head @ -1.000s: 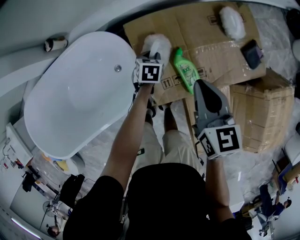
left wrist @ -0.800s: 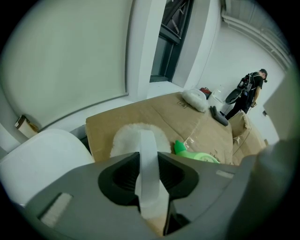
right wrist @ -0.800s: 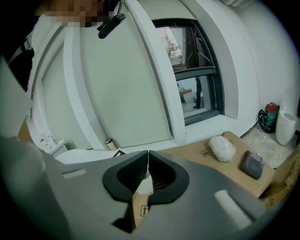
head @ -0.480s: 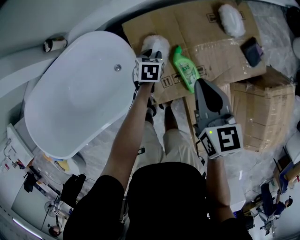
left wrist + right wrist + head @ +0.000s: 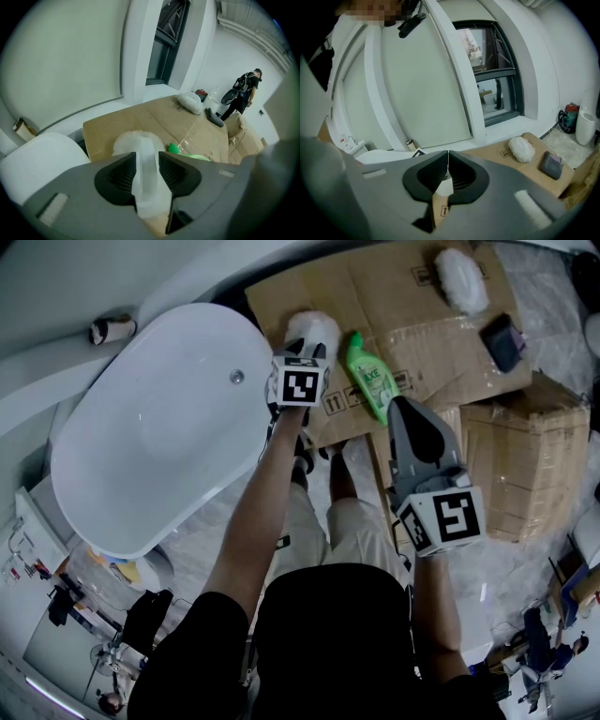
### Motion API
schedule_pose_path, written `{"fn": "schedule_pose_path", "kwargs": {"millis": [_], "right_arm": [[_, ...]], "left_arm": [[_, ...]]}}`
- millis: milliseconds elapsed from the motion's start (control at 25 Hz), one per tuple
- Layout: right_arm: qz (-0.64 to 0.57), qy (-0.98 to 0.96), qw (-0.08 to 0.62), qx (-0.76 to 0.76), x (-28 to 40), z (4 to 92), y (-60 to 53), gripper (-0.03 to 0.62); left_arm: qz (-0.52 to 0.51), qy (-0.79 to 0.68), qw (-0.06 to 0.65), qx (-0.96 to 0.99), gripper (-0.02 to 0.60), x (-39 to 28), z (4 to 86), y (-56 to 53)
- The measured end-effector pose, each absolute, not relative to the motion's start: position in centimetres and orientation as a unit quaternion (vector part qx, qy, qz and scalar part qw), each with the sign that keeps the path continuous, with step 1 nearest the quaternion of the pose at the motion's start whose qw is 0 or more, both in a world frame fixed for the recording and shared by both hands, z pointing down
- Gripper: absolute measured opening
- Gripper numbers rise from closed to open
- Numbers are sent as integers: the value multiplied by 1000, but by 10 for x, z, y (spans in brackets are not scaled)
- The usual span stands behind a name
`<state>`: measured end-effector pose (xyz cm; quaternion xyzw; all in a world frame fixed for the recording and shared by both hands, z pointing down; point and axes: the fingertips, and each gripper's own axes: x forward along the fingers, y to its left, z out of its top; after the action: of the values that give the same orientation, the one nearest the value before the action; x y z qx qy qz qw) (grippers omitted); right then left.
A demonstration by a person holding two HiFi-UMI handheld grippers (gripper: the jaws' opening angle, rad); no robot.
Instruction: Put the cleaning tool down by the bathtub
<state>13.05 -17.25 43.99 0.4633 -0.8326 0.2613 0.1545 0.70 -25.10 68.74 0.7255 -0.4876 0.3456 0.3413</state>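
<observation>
- Green bottle [image 5: 367, 374]: white lettering on the label, apparently "AXE"; the finer print beneath it is too small to read.
- Cardboard sheet [image 5: 403, 310]: black boxed handling symbols near its front edge, on either side of the bottle's base, among them paired upward arrows.
- Boxed up-arrow [image 5: 443, 211]: the same kind of handling mark, seen low in the right gripper view.
- Far end of the sheet: more boxed symbols beside a white fluffy pad [image 5: 462, 282]; what they say cannot be made out.

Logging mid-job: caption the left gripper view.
Left gripper, jaws just opening, straddles the handle of the fluffy brush on cardboard beside the bathtub.
</observation>
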Motion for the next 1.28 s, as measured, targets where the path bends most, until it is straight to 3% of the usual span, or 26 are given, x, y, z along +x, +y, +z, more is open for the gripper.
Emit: {"fn": "schedule_pose_path", "kwargs": {"millis": [1280], "right_arm": [[231, -837, 121, 482, 120, 385, -150, 11]], "left_arm": [[355, -465, 288, 759, 153, -13, 595, -188]]}}
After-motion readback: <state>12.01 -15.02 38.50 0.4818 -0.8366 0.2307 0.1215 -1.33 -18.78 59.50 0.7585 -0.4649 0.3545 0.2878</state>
